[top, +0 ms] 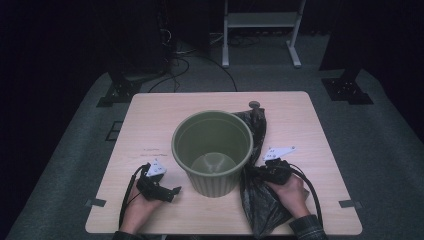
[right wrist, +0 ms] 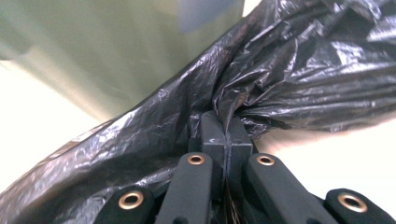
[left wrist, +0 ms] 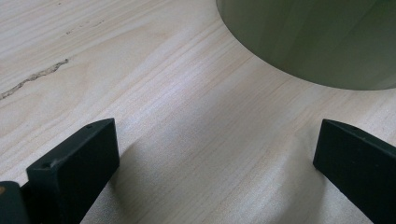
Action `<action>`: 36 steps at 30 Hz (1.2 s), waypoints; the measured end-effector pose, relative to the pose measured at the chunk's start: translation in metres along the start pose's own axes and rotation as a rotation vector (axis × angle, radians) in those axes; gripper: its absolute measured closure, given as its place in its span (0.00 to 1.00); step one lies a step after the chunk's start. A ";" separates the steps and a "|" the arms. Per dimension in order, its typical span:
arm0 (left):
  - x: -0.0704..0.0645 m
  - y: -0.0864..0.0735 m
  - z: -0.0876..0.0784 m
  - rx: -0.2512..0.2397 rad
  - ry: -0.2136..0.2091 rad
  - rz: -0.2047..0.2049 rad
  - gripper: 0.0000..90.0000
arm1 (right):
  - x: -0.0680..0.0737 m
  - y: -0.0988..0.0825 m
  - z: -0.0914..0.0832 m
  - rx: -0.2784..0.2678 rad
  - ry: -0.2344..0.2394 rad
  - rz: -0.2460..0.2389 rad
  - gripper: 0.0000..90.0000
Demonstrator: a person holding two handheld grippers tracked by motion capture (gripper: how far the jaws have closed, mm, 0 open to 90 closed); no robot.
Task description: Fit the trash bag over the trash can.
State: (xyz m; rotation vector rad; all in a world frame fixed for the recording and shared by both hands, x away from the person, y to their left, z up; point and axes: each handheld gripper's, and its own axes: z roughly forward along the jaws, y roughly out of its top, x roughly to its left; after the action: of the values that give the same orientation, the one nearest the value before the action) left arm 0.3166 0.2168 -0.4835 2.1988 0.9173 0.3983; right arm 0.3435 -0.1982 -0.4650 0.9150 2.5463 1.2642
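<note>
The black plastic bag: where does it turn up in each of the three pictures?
High view: the black plastic bag lies right of the green bin, running from the far side to the near table edge.
Left gripper view: not in it; here are bare table and the bin's wall.
Right gripper view: it spreads across the frame, pinched between the closed fingers.
Shared landmark: the green bin.

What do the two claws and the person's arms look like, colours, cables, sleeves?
Both claws, left and right, are black with blocky jaws. Each carries a pale three-cornered plate and trails a black cable. The right claw's links have brass-coloured rivets. The right sleeve is dark.
</note>
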 end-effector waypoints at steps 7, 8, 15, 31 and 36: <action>0.000 0.000 0.000 0.000 0.000 0.000 0.00 | 0.010 0.009 -0.019 -0.042 0.046 -0.041 1.00; 0.000 0.000 0.000 0.000 0.000 0.000 0.00 | 0.011 0.011 -0.022 -0.046 0.054 -0.047 1.00; 0.000 0.000 0.000 0.000 0.000 0.000 0.00 | 0.018 0.021 -0.043 -0.084 0.083 -0.083 1.00; 0.000 0.000 0.000 0.000 0.001 0.000 0.00 | 0.029 0.043 -0.082 -0.166 0.148 -0.166 1.00; 0.000 0.000 0.000 0.000 0.001 0.000 0.00 | 0.033 0.045 -0.095 -0.183 0.167 -0.197 1.00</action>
State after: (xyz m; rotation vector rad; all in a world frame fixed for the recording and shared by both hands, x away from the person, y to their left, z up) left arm 0.3168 0.2167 -0.4835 2.1988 0.9182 0.3996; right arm 0.3007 -0.2216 -0.3662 0.5290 2.5112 1.5363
